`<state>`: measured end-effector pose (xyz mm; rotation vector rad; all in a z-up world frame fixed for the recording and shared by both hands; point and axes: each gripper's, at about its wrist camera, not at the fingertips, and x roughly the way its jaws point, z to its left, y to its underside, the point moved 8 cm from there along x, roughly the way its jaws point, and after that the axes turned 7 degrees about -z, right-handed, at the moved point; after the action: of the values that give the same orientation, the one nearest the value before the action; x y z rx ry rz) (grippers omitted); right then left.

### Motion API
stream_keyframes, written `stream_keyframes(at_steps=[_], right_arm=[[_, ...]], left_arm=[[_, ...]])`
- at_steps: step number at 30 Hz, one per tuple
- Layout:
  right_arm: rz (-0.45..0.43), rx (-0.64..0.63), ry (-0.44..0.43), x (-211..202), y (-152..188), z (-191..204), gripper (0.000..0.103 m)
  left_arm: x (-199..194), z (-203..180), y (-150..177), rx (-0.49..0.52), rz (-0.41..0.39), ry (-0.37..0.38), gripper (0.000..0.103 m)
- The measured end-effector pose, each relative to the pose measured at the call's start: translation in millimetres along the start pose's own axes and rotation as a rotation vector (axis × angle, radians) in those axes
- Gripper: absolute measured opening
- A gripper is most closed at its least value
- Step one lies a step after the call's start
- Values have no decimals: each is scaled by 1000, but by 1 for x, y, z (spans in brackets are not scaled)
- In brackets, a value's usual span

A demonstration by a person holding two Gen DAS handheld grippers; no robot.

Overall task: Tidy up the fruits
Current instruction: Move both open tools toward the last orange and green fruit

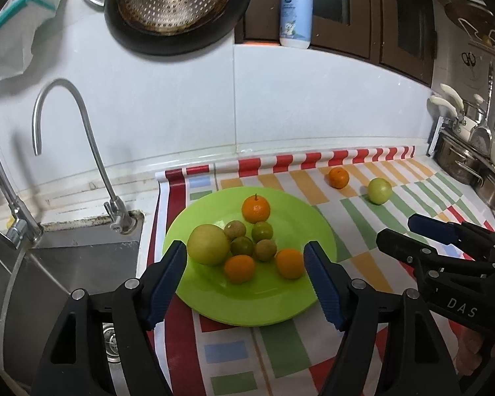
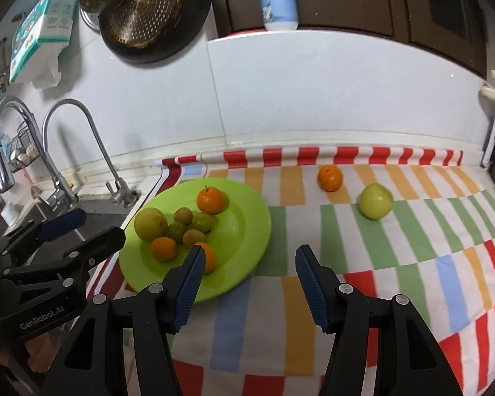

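Jaws of both grippers, left gripper (image 1: 246,265) and right gripper (image 2: 247,269), stand open, empty. Loose orange (image 2: 329,178) and green apple (image 2: 376,201) lie ahead-right of the right gripper, nearer it than the left; green plate (image 2: 247,231) sits left.

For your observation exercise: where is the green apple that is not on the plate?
In both wrist views the green apple sits on the striped cloth, right of the green plate, beside a lone orange.

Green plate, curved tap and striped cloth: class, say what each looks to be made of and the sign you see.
Green plate: probably plastic, glossy, uniform bright colour with soft highlights. Curved tap: metal, likely stainless steel, brushed silver sheen. Striped cloth: possibly wipe-clean vinyl, printed blocks, with its far edge in a smooth roll; woven fabric cannot be ruled out.
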<state>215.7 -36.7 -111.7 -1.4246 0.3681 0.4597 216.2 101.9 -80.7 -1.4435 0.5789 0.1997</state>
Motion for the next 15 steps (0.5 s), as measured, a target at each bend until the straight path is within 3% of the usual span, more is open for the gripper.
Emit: stream_keyframes(at_steps=[6, 15], right_arm=[[-30, 8, 18, -17, -4, -16, 58], [-59, 0, 40, -31, -15, -47, 58]], left_arm=[[-9, -14, -8, 2, -32, -10, 81], [-11, -44, -23, 2, -66, -18, 85]])
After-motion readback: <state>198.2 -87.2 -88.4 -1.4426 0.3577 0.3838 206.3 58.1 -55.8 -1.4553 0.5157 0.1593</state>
